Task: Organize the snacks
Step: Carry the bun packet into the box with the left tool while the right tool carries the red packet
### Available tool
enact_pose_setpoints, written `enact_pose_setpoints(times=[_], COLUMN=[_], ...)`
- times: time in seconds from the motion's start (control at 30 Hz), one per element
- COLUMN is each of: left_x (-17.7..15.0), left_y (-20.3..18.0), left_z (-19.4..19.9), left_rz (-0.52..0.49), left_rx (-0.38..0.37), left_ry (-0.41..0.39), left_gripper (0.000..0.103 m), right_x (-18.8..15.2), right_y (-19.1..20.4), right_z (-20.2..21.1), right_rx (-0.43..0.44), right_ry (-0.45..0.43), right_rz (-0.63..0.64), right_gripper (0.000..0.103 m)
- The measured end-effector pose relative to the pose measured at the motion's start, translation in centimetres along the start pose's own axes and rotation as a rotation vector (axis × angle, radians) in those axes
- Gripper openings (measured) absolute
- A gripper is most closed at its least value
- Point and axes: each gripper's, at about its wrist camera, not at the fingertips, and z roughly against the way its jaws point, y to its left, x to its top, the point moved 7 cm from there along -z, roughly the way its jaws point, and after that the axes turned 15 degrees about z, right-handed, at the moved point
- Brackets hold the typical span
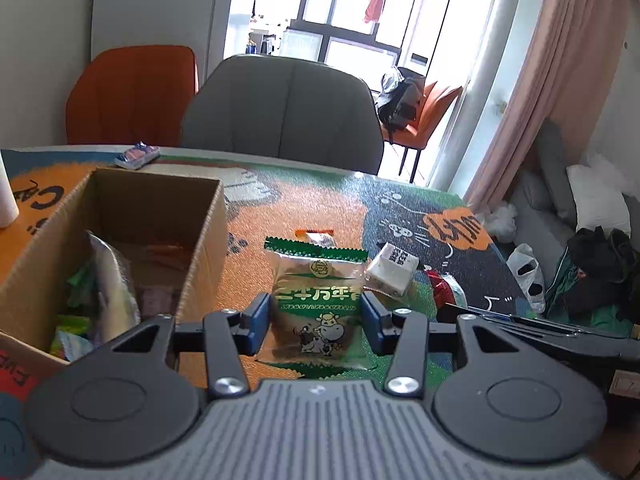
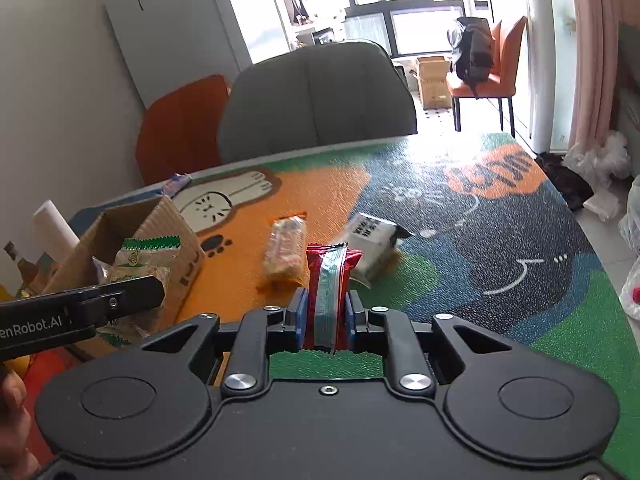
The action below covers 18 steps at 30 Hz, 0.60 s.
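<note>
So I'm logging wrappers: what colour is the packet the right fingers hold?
Red, with a teal-grey strip down its middle; the packet shows best in the right wrist view.

Left hand-held gripper (image 1: 316, 322): blue pads part-closed, pressing both edges of a green-and-silver cow-print snack packet (image 1: 316, 304), pitched downward. Right hand-held gripper (image 2: 325, 322): jaws nearly shut on an upright red snack packet (image 2: 330, 280) (similar downward pitch).
</note>
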Motion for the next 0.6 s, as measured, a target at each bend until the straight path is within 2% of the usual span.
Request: enact_pose_setpoints(times=[0.6], left_x=[2.5], left_y=[4.5], left_z=[5.0], left_rz=[0.037], left_rx=[0.03], left_ry=[-0.084], left_gripper=[0.047], right_x=[3.6], right_y=[6.8], right_z=[1.8], right_rx=[0.056], right_ry=[-0.086], right_rz=[0.084], right_gripper=[0.018])
